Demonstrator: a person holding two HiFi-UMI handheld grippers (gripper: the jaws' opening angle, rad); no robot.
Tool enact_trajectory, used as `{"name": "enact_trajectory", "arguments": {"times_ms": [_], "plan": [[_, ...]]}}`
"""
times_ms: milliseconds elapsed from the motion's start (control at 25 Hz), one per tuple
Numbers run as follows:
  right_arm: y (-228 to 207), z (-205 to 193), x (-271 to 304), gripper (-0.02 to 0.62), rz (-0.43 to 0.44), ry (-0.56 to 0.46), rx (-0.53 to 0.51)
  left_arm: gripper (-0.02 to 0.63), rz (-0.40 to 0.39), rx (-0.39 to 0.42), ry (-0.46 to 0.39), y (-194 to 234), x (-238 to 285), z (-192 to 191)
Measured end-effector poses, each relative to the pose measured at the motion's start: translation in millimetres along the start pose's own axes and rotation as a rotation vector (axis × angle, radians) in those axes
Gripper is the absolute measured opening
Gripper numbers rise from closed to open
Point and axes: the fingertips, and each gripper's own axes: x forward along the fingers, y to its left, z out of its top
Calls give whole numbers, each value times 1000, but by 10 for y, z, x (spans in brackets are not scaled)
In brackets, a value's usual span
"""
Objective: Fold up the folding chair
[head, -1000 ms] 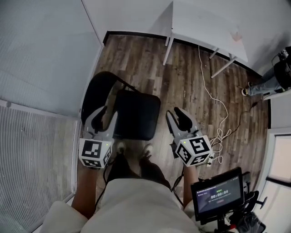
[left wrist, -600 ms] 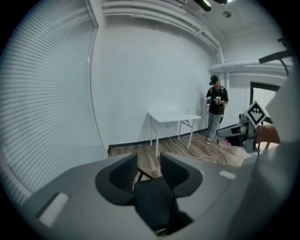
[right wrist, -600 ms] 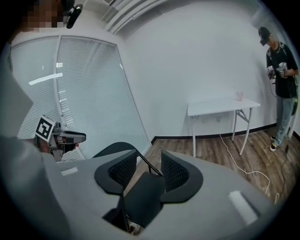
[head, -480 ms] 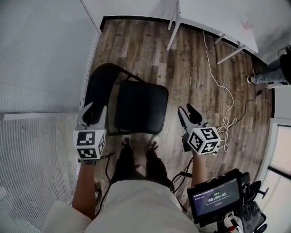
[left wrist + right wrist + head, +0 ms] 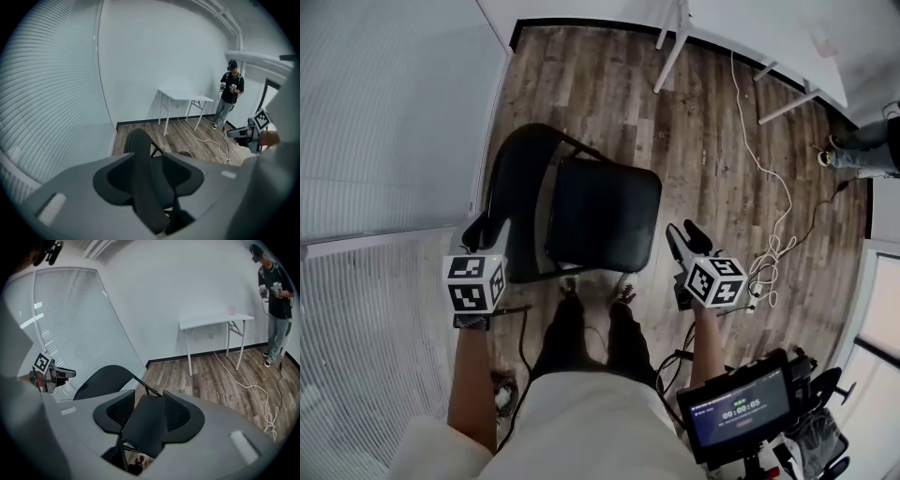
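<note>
1 folding chair (image 5: 602, 214) stands unfolded before me btwn my 2 grippers: left gripper (image 5: 485, 232) by its backrest (image 5: 514, 183), right gripper (image 5: 682, 232) off the seat (image 5: 628, 225), both w/ jaws apart, just opening wider, gripping nothing. Left gripper view puts the backrest in its jaw gap, maybe only behind it. Gripper views alone show 1 person (image 5: 274, 296) whole, near 1 white table (image 5: 750, 23) and 1 cable (image 5: 773, 187).

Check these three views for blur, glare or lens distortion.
Head view: sharp, evenly lit, no glare; the wide lens leans the wall outward. Left gripper view: strong fisheye with dark corners, blinds curving, the near chair back soft and dark. Right gripper view: same dark rim and curved wall lines, far white table crisp.
</note>
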Motion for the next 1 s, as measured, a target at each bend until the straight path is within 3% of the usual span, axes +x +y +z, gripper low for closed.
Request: {"name": "enact_trajectory", "arguments": {"times_ms": [360,560,1000], "plan": [[-332,-575,401,223,12,151,78,189,33,-43,117,283,168,-245],[-501,-898,621,239,40,228,101,192,33,-91,132,321,254,-321],[-850,-1442,952,272,32,311,213,222,27,-89,174,322,407,-459]]}}
